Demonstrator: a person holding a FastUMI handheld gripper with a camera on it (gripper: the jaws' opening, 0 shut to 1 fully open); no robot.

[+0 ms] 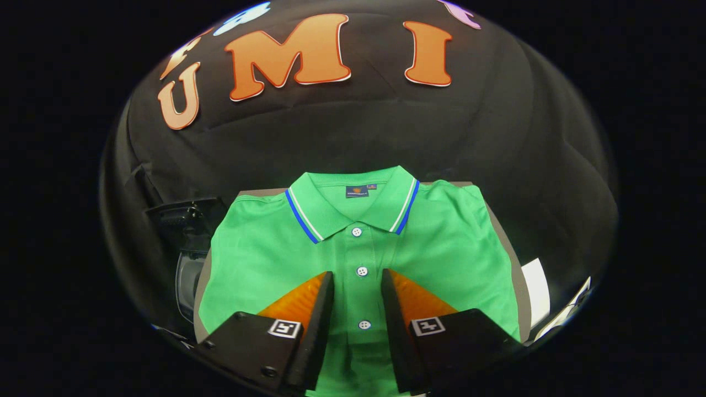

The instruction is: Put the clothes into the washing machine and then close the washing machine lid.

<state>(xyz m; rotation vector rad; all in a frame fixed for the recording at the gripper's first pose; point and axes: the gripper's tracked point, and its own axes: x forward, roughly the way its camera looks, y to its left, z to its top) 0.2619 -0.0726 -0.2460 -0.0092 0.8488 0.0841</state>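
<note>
The green polo shirt [441,248] is lying folded flat, collar away from the gripper and button placket running straight toward it, on a grey-brown table [510,259] whose edge is peeking out along the shirt's far right side. The gripper [357,278] is hovering over the lower part of the shirt with its fingers spread apart, the placket and two of its buttons showing in the gap between them, and nothing is being pinched yet. How close the fingertips are sitting to the cloth is not something this view is settling. Beyond the shirt's left sleeve a dark machine with a rounded glassy part [187,275] is standing, probably the washing machine, though too little is showing to be sure or to judge whether its lid is open. To the shirt's right some white sheets [536,292] are lying at the table's edge. The risks are looking plain: closing on the top layer alone is likely to let the folded shirt unfurl and trail on the way over, a finger may be catching on a button and slipping, and a dangling sleeve could be snagging the machine's opening or getting trapped under the lid.
</note>
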